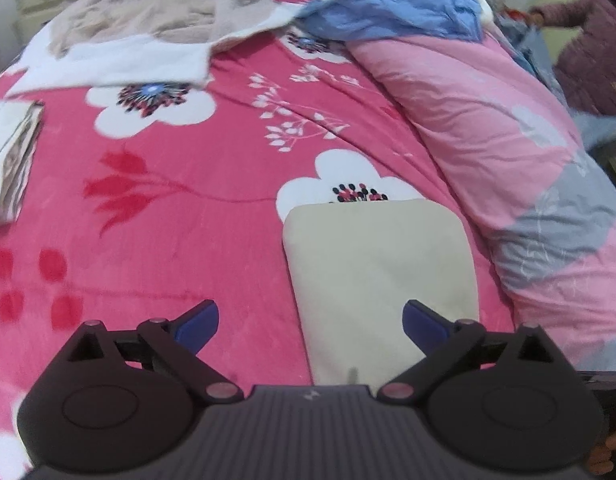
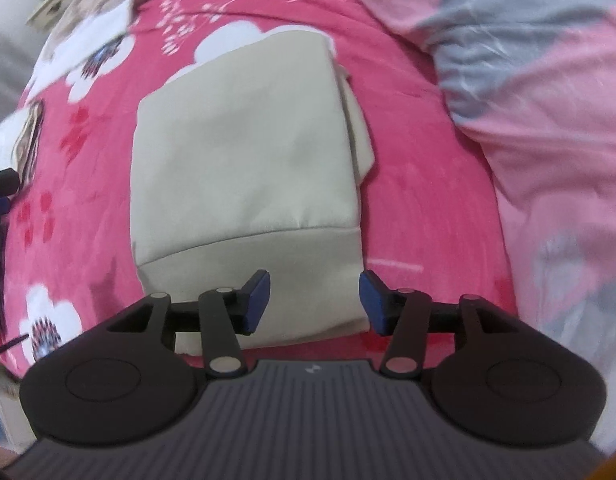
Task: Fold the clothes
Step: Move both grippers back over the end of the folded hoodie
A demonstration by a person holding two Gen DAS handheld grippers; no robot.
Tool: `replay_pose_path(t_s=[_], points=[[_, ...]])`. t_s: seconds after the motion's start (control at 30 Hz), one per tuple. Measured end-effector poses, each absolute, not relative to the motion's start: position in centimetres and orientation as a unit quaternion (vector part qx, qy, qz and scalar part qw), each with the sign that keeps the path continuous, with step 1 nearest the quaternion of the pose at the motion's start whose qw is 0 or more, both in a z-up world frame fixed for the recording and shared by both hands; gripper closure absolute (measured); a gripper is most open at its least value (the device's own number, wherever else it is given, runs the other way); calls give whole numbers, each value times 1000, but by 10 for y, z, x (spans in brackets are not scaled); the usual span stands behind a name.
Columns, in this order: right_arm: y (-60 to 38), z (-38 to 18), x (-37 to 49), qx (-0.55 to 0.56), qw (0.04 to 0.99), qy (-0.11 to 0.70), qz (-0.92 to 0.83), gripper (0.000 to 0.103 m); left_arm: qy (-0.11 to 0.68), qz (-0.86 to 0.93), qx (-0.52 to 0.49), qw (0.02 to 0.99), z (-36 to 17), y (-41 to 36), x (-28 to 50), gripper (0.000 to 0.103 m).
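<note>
garment: cream folded garment (image 2: 244, 152) flat on pink floral bed (image 1: 168, 208)
left gripper (image 1: 310, 326): fingers released, empty
right gripper (image 2: 314, 304): fingers released above hem

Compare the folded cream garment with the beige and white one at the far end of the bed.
The cream garment is folded into a compact rectangle; the beige and white garment lies spread out and rumpled. The cream garment is one plain colour; the other is beige with white parts. The cream one lies near the grippers, the other far off. Both rest on the pink floral blanket.
</note>
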State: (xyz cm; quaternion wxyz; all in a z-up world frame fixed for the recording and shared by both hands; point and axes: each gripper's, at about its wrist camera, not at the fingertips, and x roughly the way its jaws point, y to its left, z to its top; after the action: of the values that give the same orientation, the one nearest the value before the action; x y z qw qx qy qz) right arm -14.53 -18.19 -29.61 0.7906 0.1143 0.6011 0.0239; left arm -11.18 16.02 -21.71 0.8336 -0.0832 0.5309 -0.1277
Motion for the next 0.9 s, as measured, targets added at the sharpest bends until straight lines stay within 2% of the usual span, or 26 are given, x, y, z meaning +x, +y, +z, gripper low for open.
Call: replay_pose_path(t_s=[0.2,0.5,0.9], points=[[-186,-290,-166,156,796,584,-24,52,535,-148,-41,831,-218,150,-70,4],[-221,-306,-160,183,804,564,-35,50,536,-151,-1,831,-232,87,-12,4],[-256,-329,-111,192,807,558,34,50,569,-134,5,812,-247,9,-5,5]])
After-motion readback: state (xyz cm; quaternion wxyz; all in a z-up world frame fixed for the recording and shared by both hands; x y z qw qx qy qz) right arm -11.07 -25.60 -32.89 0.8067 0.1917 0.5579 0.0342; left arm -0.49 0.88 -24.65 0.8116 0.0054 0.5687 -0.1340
